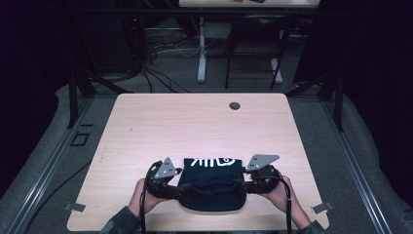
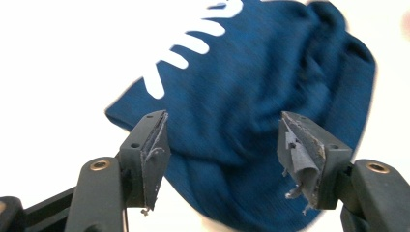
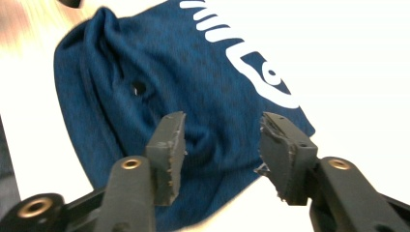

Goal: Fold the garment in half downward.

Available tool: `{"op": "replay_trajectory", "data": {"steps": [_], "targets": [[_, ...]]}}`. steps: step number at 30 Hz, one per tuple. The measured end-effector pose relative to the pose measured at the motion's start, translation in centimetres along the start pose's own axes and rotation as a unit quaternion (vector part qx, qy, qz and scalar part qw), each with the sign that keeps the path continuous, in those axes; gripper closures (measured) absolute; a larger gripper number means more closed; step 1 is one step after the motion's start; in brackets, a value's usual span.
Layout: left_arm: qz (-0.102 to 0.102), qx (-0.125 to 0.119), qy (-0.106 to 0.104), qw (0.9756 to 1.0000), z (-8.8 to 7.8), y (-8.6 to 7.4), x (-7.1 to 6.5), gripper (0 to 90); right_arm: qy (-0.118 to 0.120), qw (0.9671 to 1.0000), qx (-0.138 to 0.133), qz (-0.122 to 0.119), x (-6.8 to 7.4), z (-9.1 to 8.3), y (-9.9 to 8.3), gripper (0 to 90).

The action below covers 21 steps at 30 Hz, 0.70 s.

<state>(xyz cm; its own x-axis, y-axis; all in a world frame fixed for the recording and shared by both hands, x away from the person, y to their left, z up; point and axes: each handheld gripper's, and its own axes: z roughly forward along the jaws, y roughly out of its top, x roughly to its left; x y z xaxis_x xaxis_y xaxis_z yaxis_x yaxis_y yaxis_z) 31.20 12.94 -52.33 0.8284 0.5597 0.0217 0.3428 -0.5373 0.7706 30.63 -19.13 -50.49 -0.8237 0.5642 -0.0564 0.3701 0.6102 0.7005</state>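
Observation:
A folded dark blue garment [image 1: 212, 187] with white lettering lies near the table's front edge. The garment [image 2: 251, 96] is bunched and wrinkled at its near end. My left gripper [image 1: 179, 187] sits at its left side and my right gripper [image 1: 242, 184] at its right side, each held in a hand. In the left gripper view, the left gripper [image 2: 222, 154] has its jaws wide apart above the cloth, with no pad pressing on it. In the right gripper view, the right gripper [image 3: 220, 150] also stands open over the garment [image 3: 183, 82], with nothing pinched.
The light wooden table [image 1: 195, 122] has a small round hole [image 1: 234, 105] near its far edge. Beyond it stand a white desk leg [image 1: 201, 53], a dark chair frame [image 1: 253, 48] and loose cables [image 1: 160, 48] on the floor. Black frame posts flank the table.

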Motion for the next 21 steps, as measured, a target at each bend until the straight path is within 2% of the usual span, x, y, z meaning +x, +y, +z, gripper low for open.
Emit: {"op": "replay_trajectory", "data": {"steps": [2,6,10,13,14,17,21], "targets": [[-0.007,0.001,0.005,1.0000,0.4,0.3,0.2,33.9,-0.006,1.0000,-0.001,0.001,-0.1,0.4,0.3,54.8],[-0.012,0.019,0.008,0.9997,2.1,0.8,0.3,31.2,-0.019,0.9995,0.021,0.015,-0.7,2.6,0.8,57.7],[0.009,0.040,0.005,0.9991,3.3,0.6,-0.2,30.7,-0.013,0.9990,0.039,0.019,-0.6,3.3,0.3,56.7],[0.017,0.049,0.006,0.9987,3.5,0.2,-0.6,29.9,-0.010,0.9987,0.045,0.022,-0.2,3.4,-0.2,52.2],[0.019,0.050,0.006,0.9986,3.5,0.1,-0.8,29.7,-0.008,0.9984,0.050,0.025,0.1,3.4,-0.5,46.7],[0.026,0.054,0.008,0.9982,3.5,-0.5,-1.2,28.6,-0.001,0.9978,0.061,0.025,0.4,3.5,-1.1,41.9],[0.028,0.061,0.010,0.9977,3.5,-1.1,-1.4,27.2,0.003,0.9976,0.066,0.023,0.8,3.8,-1.7,39.1]]}}
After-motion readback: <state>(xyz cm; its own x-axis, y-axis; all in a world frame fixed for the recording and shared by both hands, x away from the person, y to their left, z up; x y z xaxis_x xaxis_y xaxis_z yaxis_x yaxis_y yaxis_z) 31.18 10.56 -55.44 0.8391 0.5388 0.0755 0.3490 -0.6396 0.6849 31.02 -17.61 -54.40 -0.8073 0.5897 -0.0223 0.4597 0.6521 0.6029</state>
